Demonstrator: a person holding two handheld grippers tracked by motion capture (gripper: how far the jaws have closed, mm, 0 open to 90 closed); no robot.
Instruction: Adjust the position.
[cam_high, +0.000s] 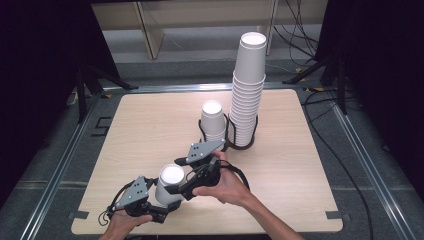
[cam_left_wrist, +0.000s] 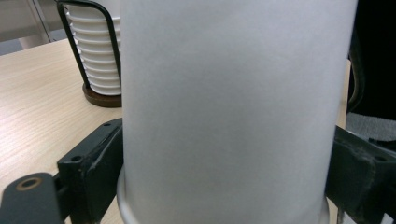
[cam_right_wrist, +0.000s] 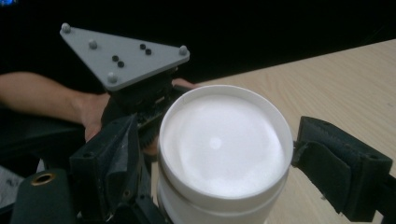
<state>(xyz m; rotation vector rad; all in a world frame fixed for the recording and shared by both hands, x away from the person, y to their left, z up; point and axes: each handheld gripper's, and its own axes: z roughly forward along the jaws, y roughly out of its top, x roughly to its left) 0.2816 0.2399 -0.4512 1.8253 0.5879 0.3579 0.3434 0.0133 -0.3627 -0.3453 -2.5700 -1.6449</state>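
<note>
My left gripper (cam_high: 165, 204) has its jaws pressed against the lower wall of the white paper cup (cam_high: 170, 184), one black pad on each side, as the left gripper view shows. The cup (cam_left_wrist: 229, 112) stands inverted near the front edge of the pale wooden table (cam_high: 150, 125), base up and rim down. My right gripper (cam_high: 181, 176) straddles the top of the cup (cam_right_wrist: 224, 149) with its jaws spread: the near pad lies against the wall, the far pad stands apart from the rim. I judge the cup light, thin-walled and easy to crush, with a smooth surface that may slip, so a gentle squeeze low on the wall, where the rolled rim stiffens it, seems the safest hold, and near the base disc on top for the other gripper. Beyond the cup stands the black wire cup holder (cam_high: 227, 131) with a short stack of white cups (cam_high: 213, 120), and beside that the tall stack of white paper cups (cam_high: 247, 90).
</note>
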